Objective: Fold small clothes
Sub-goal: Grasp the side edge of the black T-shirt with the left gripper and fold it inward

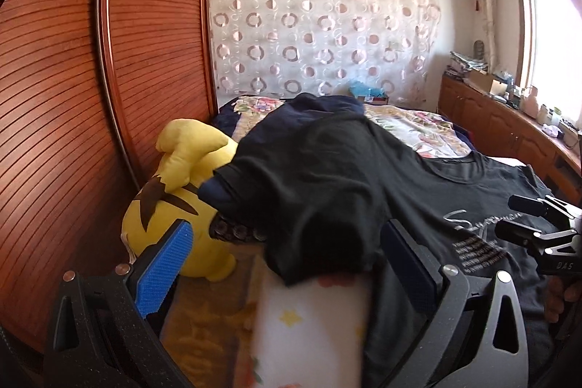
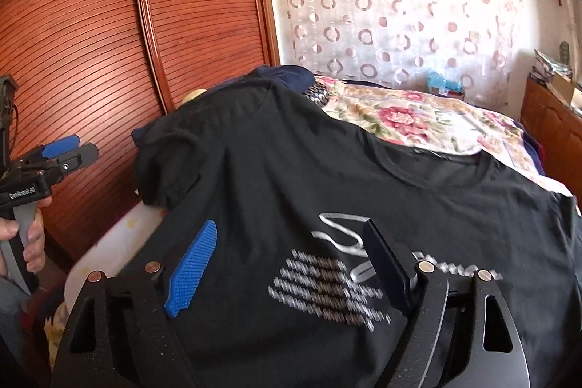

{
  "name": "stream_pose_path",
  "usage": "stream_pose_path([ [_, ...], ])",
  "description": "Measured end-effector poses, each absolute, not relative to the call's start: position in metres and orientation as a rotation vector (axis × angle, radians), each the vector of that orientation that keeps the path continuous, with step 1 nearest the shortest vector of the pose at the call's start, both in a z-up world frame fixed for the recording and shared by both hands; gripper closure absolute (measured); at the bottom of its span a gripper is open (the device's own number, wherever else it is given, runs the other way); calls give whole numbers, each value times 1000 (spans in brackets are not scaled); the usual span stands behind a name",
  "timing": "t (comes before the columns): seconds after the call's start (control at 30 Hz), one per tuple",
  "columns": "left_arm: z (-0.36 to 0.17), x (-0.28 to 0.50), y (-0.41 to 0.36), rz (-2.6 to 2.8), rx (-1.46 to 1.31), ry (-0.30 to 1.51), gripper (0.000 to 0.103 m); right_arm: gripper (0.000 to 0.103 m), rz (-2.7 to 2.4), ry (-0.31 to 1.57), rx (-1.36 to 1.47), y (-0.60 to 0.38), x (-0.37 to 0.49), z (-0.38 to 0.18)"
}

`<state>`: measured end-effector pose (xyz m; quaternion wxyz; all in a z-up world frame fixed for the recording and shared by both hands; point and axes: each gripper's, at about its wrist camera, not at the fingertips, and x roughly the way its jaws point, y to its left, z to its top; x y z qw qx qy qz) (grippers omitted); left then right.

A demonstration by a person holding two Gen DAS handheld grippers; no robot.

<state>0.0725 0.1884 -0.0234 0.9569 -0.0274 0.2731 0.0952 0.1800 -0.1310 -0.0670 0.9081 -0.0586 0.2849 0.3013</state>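
Observation:
A black T-shirt (image 2: pixel 309 170) with white print (image 2: pixel 327 290) lies front up on the bed; it also shows in the left wrist view (image 1: pixel 454 206). Its left sleeve (image 1: pixel 309 206) is bunched over the bed's left edge. My left gripper (image 1: pixel 287 253) is open, its blue-padded fingers (image 1: pixel 167 264) either side of that sleeve's end, just above it. It shows from the side in the right wrist view (image 2: pixel 72 148). My right gripper (image 2: pixel 291 260) is open and empty just above the shirt's printed chest. It also shows at the right of the left wrist view (image 1: pixel 520 217).
A yellow plush toy (image 1: pixel 189 170) lies between the bed and the wooden slatted wardrobe (image 1: pixel 72 97) on the left. A floral bedspread (image 2: pixel 418 119) covers the far bed. A dark blue garment (image 1: pixel 327 104) lies beyond the shirt. A wooden cabinet (image 1: pixel 509 122) runs along the right.

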Motion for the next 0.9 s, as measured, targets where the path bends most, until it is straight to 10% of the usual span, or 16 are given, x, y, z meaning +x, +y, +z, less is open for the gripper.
stream_pose_path([
  [0.07, -24, 81, 196, 191, -65, 572, 5, 20, 634, 586, -119, -129, 190, -63],
  [0.13, -25, 91, 207, 170, -100, 593, 11, 46, 644, 578, -148, -121, 194, -67],
  [0.3, -16, 114, 219, 145, -100, 606, 22, 55, 678, 607, -194, -103, 203, -72],
  [0.9, -53, 162, 267, 163, -201, 740, 56, 55, 779, 632, -231, -96, 196, -79],
])
